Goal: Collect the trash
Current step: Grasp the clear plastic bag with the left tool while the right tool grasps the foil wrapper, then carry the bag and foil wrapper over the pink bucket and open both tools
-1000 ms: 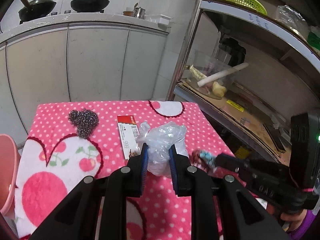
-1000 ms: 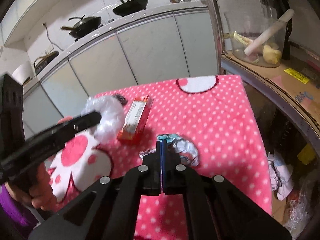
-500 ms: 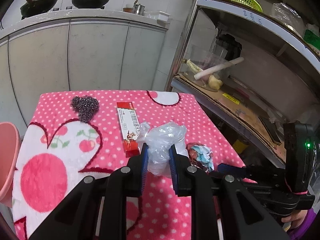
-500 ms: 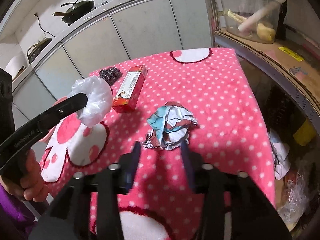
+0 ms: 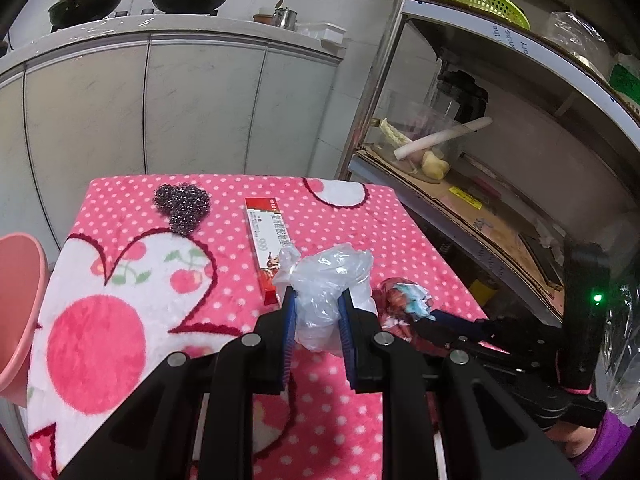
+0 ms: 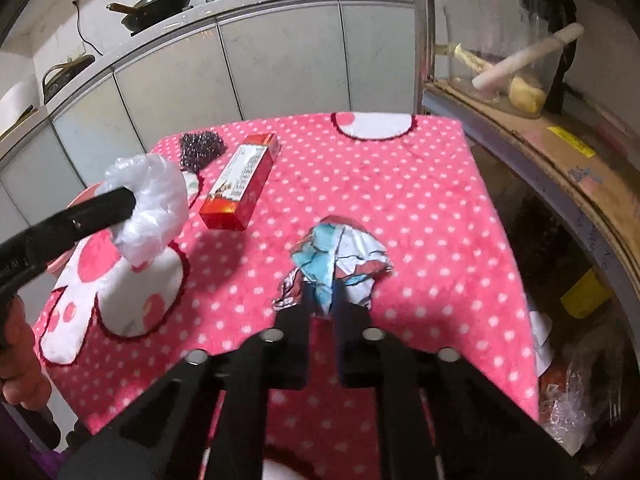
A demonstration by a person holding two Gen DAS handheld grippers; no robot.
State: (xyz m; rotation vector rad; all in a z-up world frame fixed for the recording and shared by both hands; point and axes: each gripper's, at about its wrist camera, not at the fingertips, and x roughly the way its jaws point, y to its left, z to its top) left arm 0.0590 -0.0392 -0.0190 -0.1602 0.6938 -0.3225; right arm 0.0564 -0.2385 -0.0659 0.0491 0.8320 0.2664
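Right wrist view: right gripper (image 6: pixel 323 300) pinches the near edge of a crumpled wrapper (image 6: pixel 340 256) that lies on the pink dotted cloth (image 6: pixel 420 200), right of centre; its fingers are all but closed on the foil. Left of it, the left gripper (image 6: pixel 132 204) holds a clear plastic bag (image 6: pixel 148 204) raised above the cloth.

Left wrist view: left gripper (image 5: pixel 316 316) clamps the bag (image 5: pixel 328 280) between its blue pads (image 5: pixel 289 316), fingers partly closed by the bag's bulk. The wrapper (image 5: pixel 404 300) sits just right of it, with the right gripper (image 5: pixel 432 316) at its edge.

Step in hand, as judged: securing the wrapper for lifting. The hold takes only a thin fold, so a straight, slow lift should keep the foil from tearing or slipping out; the bag should stay firmly clamped meanwhile.

Count on the cloth: one wrapper, one red carton (image 6: pixel 240 184), one steel scourer (image 6: pixel 200 148). Held above it: one bag. Grippers: two. One pink basin (image 5: pixel 16 312) stands at the left edge.
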